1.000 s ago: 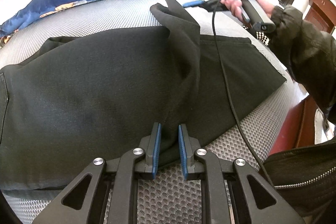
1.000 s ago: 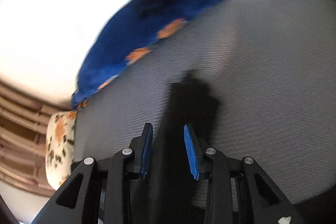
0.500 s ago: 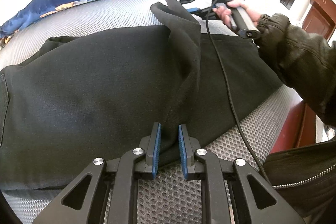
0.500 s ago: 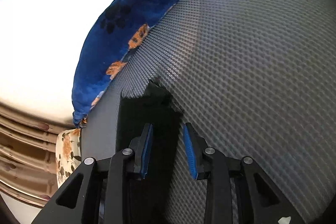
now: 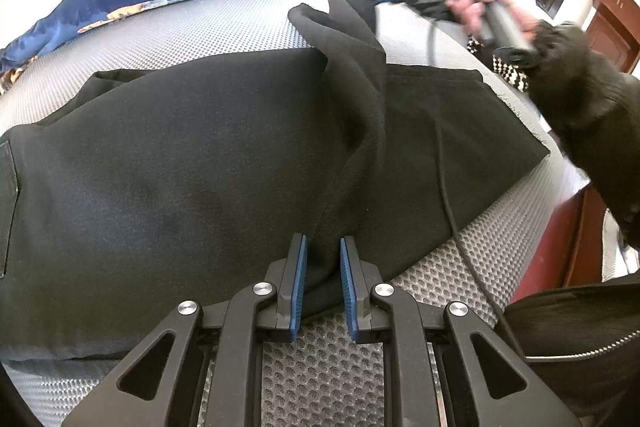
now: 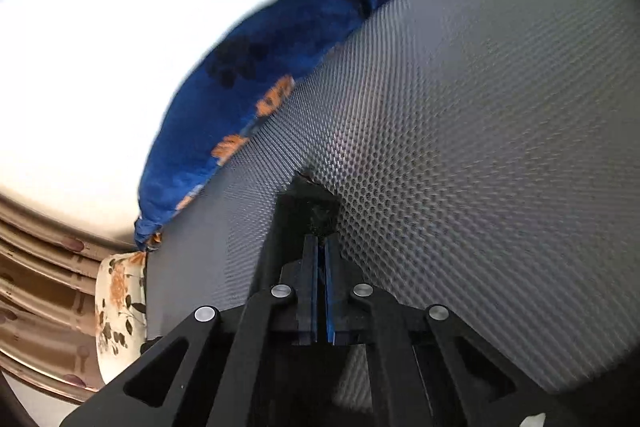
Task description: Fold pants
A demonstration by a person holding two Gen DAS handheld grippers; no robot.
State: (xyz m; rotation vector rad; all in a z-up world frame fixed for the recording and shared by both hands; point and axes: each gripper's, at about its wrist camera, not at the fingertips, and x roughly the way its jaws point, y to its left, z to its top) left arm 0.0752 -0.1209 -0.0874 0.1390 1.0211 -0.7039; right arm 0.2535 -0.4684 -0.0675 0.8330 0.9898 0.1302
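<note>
Grey mat (image 5: 240,27) holds pants (image 5: 180,155); left gripper (image 5: 323,267) and right gripper (image 6: 321,255) both pinch a raised crease, ready to fold across

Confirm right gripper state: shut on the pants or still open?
Shut on the pants: the right gripper has its blue pads nearly together, black fabric pinched between them.

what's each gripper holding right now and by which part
Both hold the black pants. The left gripper pinches a raised fold at the near edge; the right gripper is shut on a far corner of the fabric.
</note>
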